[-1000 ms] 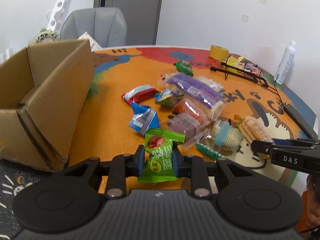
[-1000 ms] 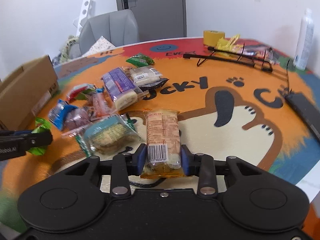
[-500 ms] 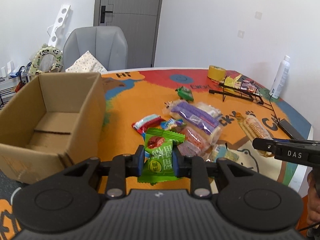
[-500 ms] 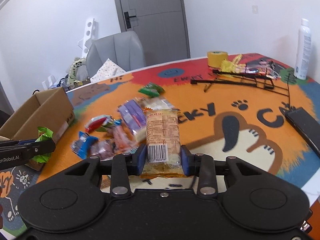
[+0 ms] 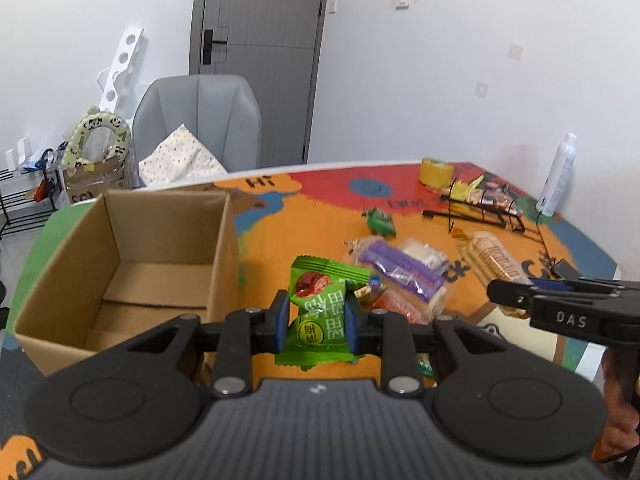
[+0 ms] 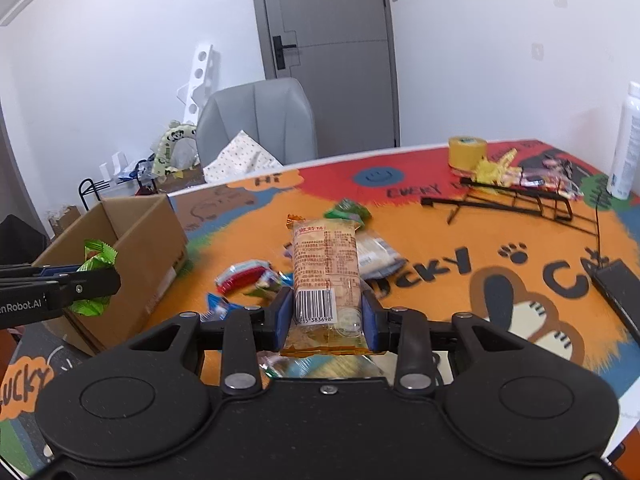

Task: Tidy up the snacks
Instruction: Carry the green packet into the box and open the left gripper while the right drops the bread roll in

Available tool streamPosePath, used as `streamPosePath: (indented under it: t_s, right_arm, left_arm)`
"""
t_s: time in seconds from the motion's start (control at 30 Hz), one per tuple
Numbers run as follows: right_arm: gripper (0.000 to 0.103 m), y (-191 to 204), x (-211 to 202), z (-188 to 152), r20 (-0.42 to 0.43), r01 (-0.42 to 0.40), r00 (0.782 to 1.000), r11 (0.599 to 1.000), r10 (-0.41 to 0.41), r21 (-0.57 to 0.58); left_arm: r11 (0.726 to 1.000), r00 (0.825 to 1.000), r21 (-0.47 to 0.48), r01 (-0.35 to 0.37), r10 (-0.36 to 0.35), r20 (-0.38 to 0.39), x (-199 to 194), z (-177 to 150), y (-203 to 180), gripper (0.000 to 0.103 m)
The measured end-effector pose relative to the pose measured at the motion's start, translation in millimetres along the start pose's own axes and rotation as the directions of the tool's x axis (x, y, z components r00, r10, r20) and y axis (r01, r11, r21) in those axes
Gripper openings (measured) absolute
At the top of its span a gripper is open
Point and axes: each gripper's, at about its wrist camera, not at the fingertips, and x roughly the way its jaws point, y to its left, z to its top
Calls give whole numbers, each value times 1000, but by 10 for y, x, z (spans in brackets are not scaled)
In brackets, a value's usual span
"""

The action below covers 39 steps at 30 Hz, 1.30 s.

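Sitting at the left of your surface (image 5: 280, 216), the cardboard box (image 5: 132, 264) stands open at the top, and the part of its floor you can see in the left wrist view is bare cardboard. Farther right, toward the back, a black wire rack (image 5: 484, 208) holds several small wrapped items, with a yellow tape roll (image 5: 436, 172) just behind it and a white bottle (image 5: 558, 176) at the far right edge.

Your left claw (image 5: 316, 320) is pinching the green snack packet (image 5: 320, 312) between its 2 blue pads, held narrow around the wrapper. The packet stands roughly upright in the grip, its long axis running away from the camera, crimped top end tipped up and forward. It hangs above the surface just right of the box's near corner.

Between the 2 claws a loose pile of snacks lies on the surface, among them a purple-wrapped pack (image 5: 400, 272) and a red-and-white one (image 6: 242, 276).

Your right claw (image 6: 326, 316) is clamped on the orange cracker pack (image 6: 326, 272), pads pressing both long sides near its barcode end. This pack's long axis also points straight ahead along the fingers, its far crimped end raised over the pile. Both packs are in the air, clear of the surface.
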Motion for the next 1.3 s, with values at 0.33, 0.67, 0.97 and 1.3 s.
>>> streamPosePath:
  t_s: [0.33,0.67,0.97,1.3]
  right_arm:
    - [34,360,46,176,16,-45,999,998,45,-46]
    - [34,785,252,349,8,-124,992,989,125,-77]
    - [34,1181,467,489,-10,-204,979,975,204,-88]
    - [34,1506,708,542,-49,-235,972,967,231,-102]
  left_arm:
    - [999,999,-29,-37,38,26,-93,129,305,27]
    - [989,993,-91,-114,116,10,-17,214,834,27]
    - [967,980,-161,-196,196,-17,108,302,1315,27]
    - [960,975,-173,-220,214,-54,175,261,1468,32]
